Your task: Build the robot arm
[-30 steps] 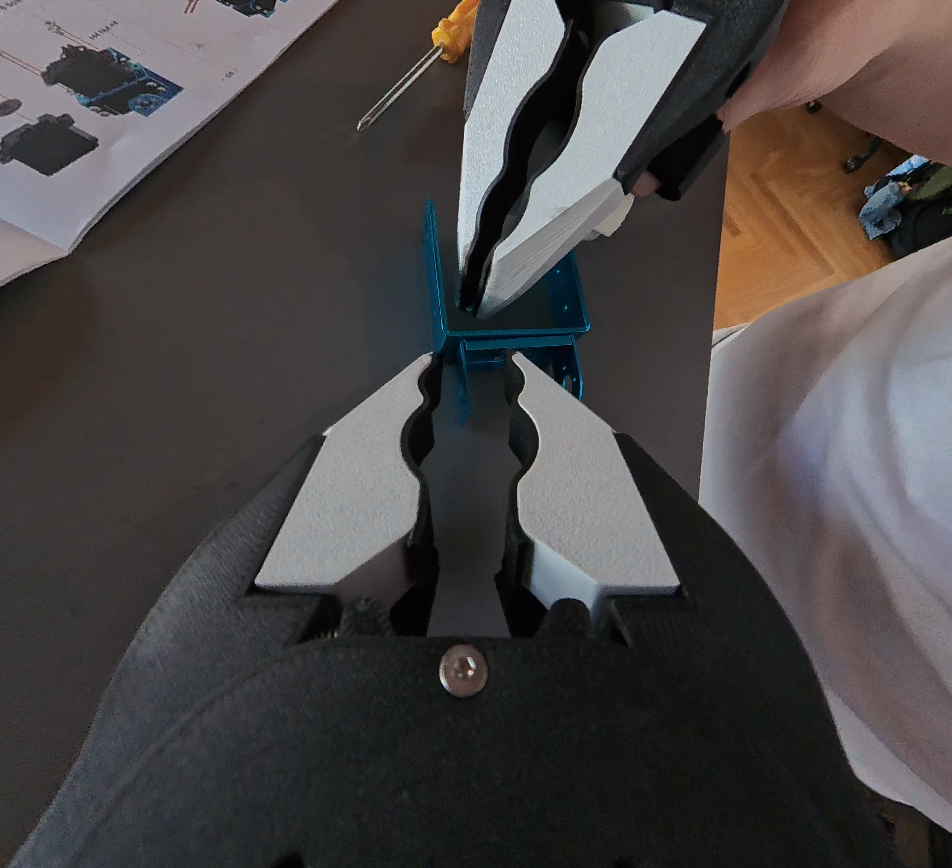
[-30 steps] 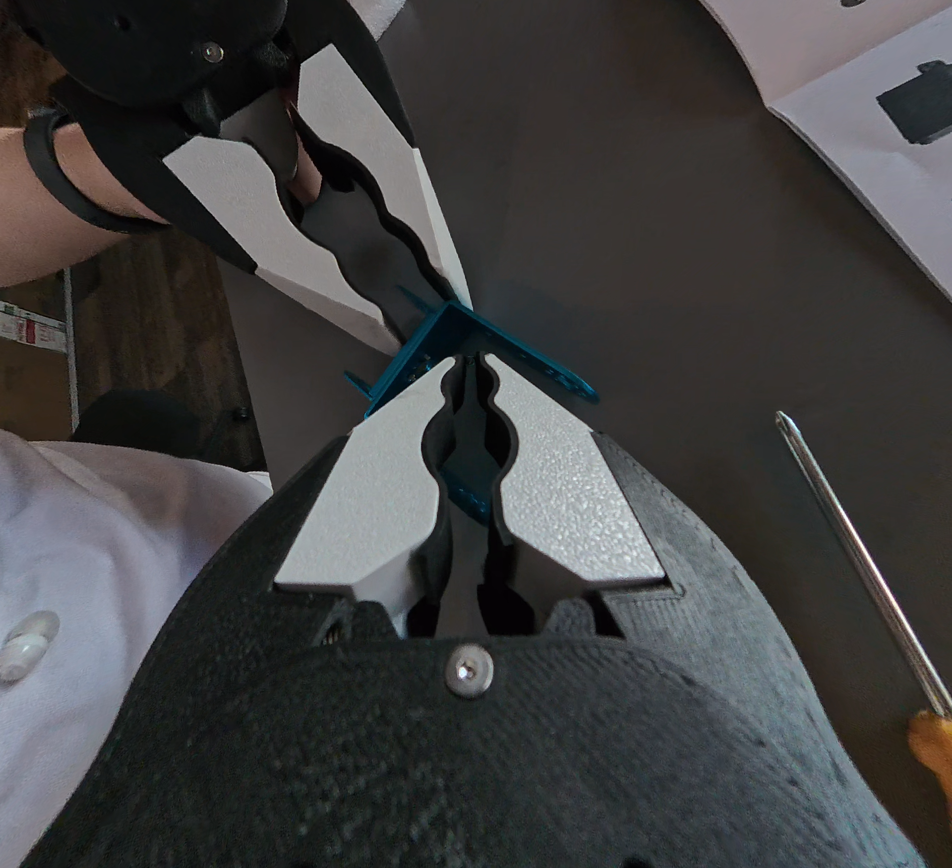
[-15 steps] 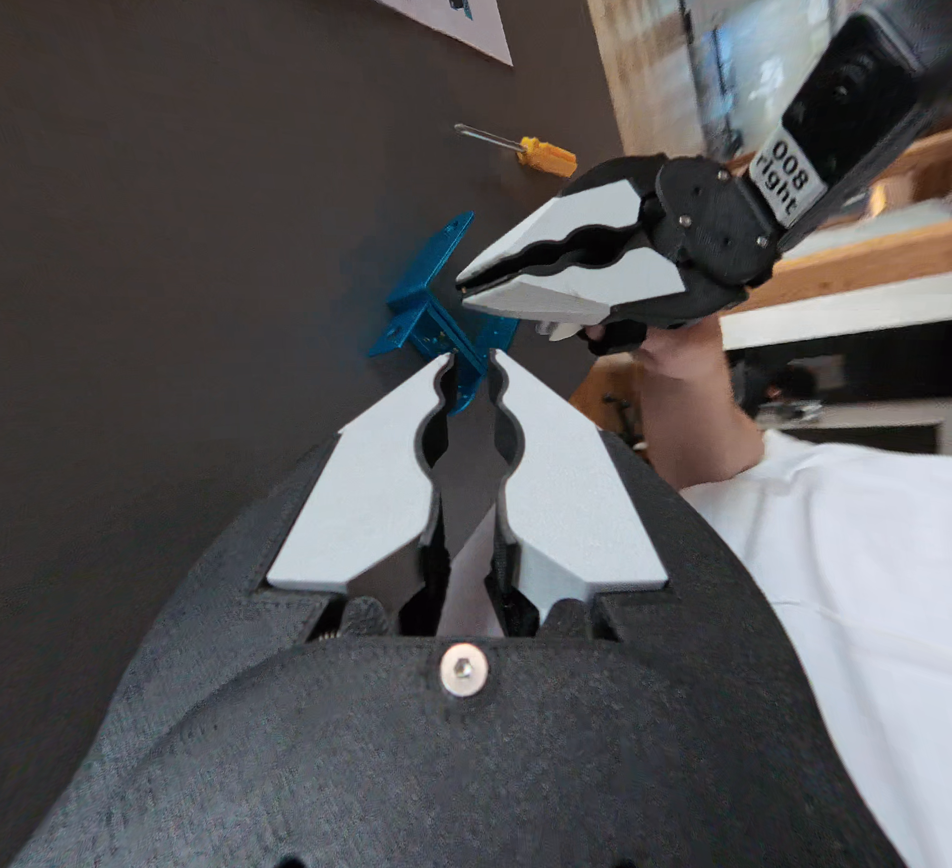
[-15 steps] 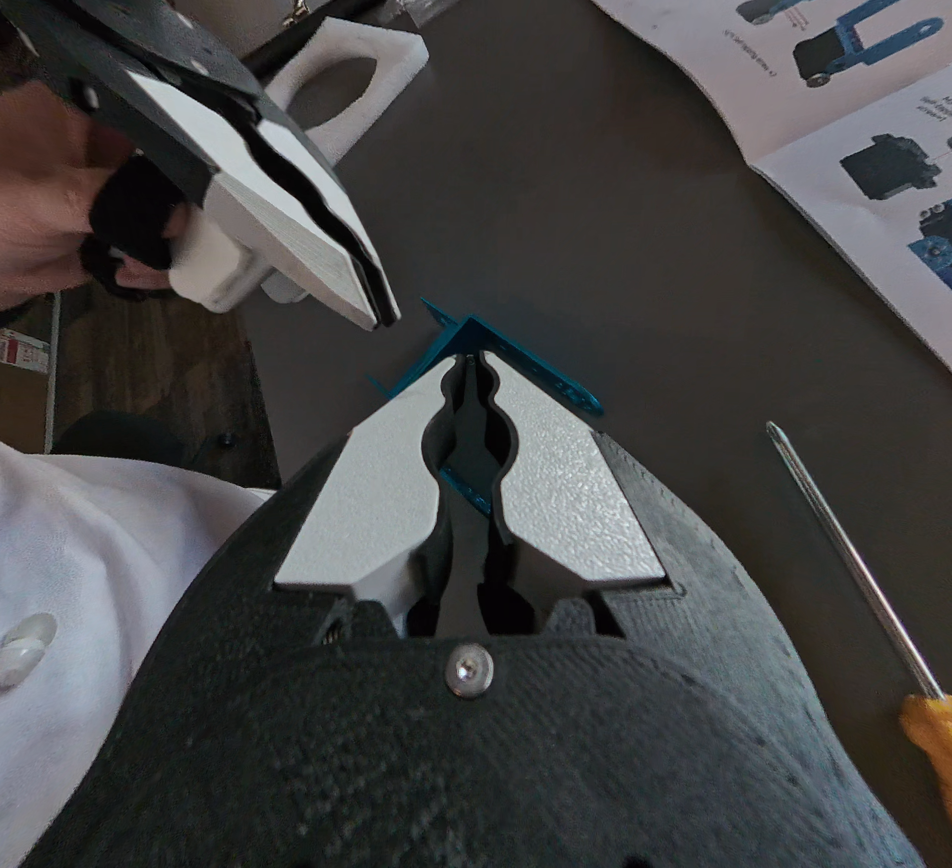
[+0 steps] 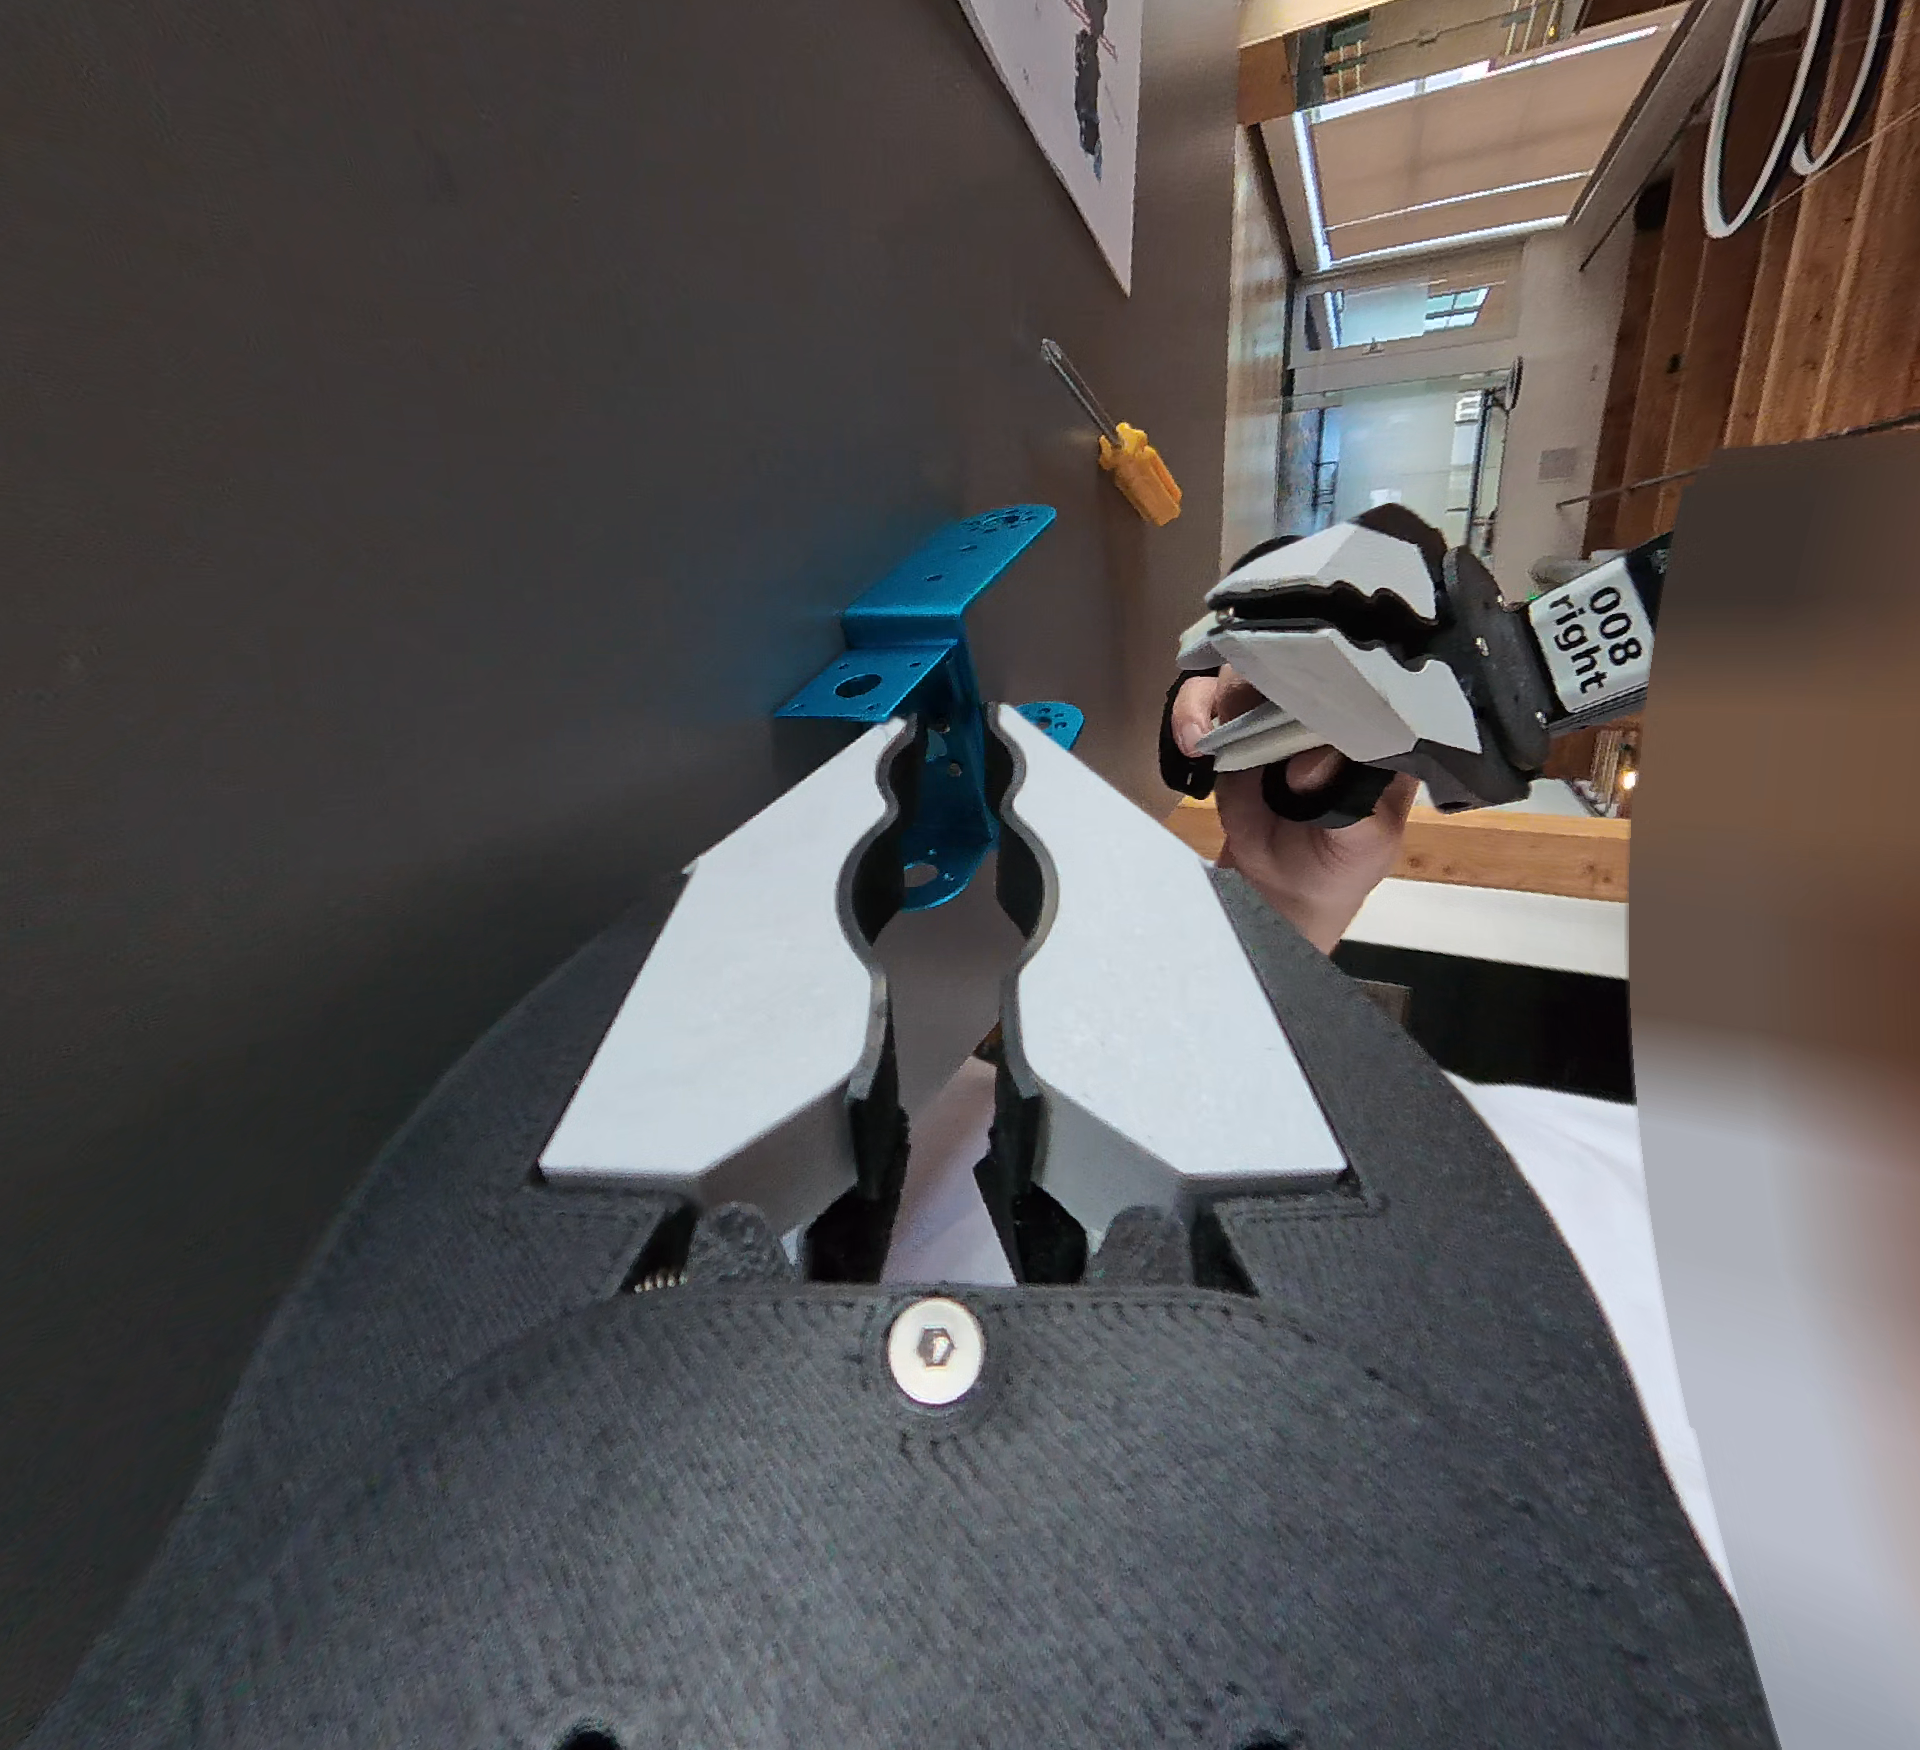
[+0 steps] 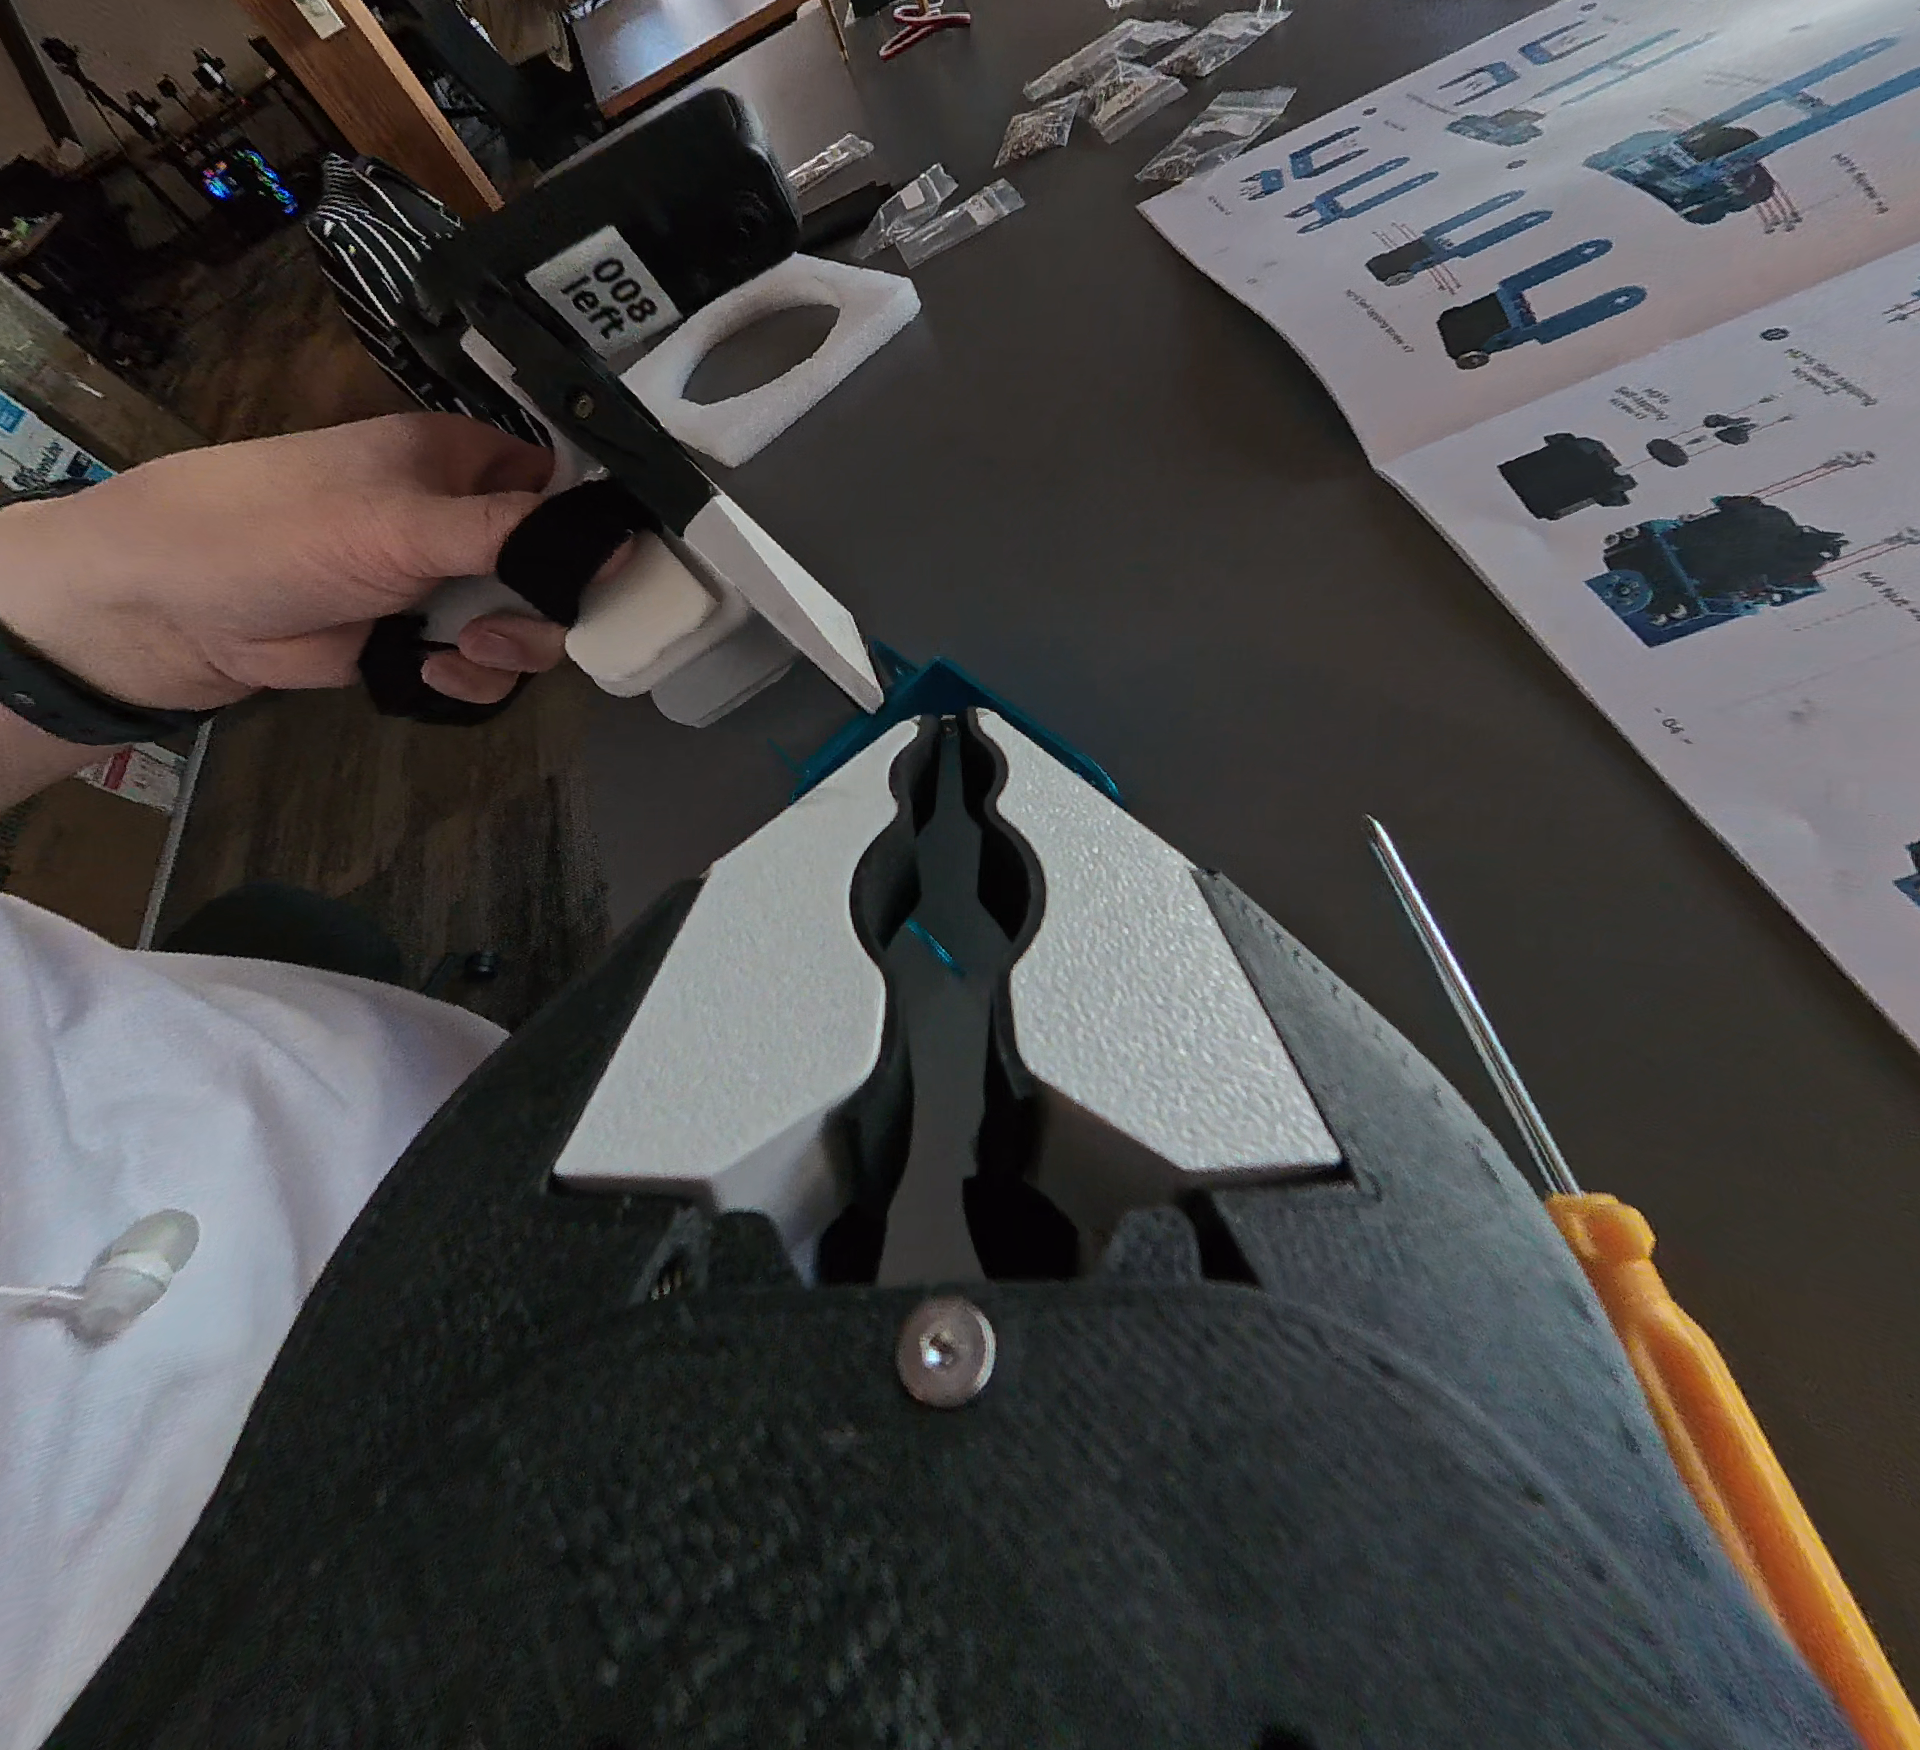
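Observation:
A blue metal bracket (image 5: 940, 578) with several holes rests on the dark table (image 5: 468, 350). My left gripper (image 5: 954, 724) is shut on one upright plate of the bracket, close to the table's near edge. In the right wrist view the bracket (image 6: 977, 687) shows just beyond my right gripper (image 6: 948, 718), with the left gripper's tip (image 6: 868, 687) on it. My right gripper is shut and holds nothing. In the left wrist view it (image 5: 1216, 630) hangs off to the right, apart from the bracket.
A yellow-handled screwdriver (image 5: 1138, 474) lies beyond the bracket; it also shows at the right in the right wrist view (image 6: 1704, 1368). A printed instruction sheet (image 6: 1610, 298) covers the table's right. A white foam block (image 6: 769, 350) and several small clear bags (image 6: 1101, 90) lie farther back. There is about 6 cm between the tips of the two grippers.
My right gripper has let go of the bracket and drawn back from it. My left gripper has stayed shut on the bracket and rolled to a new angle.

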The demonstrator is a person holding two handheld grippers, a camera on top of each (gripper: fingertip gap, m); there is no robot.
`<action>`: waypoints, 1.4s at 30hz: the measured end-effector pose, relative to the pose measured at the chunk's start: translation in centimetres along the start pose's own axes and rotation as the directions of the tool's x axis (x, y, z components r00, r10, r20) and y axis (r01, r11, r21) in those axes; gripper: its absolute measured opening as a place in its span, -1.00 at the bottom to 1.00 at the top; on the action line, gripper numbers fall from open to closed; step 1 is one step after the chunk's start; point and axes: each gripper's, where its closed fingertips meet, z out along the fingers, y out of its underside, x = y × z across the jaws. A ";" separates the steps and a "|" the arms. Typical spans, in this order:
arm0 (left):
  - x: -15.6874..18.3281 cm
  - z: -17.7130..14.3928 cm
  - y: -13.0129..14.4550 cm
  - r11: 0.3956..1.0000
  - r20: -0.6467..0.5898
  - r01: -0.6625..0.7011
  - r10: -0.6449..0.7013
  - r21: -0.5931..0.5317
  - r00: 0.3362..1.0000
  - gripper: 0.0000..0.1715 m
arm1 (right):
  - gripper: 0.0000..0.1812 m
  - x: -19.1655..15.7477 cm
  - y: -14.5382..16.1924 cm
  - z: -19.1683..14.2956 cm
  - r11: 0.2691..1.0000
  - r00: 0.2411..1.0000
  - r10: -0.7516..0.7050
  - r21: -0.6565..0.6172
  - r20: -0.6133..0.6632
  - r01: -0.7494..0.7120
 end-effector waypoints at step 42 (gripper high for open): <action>1.3 1.9 0.7 0.994 -0.198 0.101 -0.108 -0.048 0.974 -1.00 | -0.97 1.5 0.1 -1.2 1.000 1.000 0.007 0.023 0.028 -0.007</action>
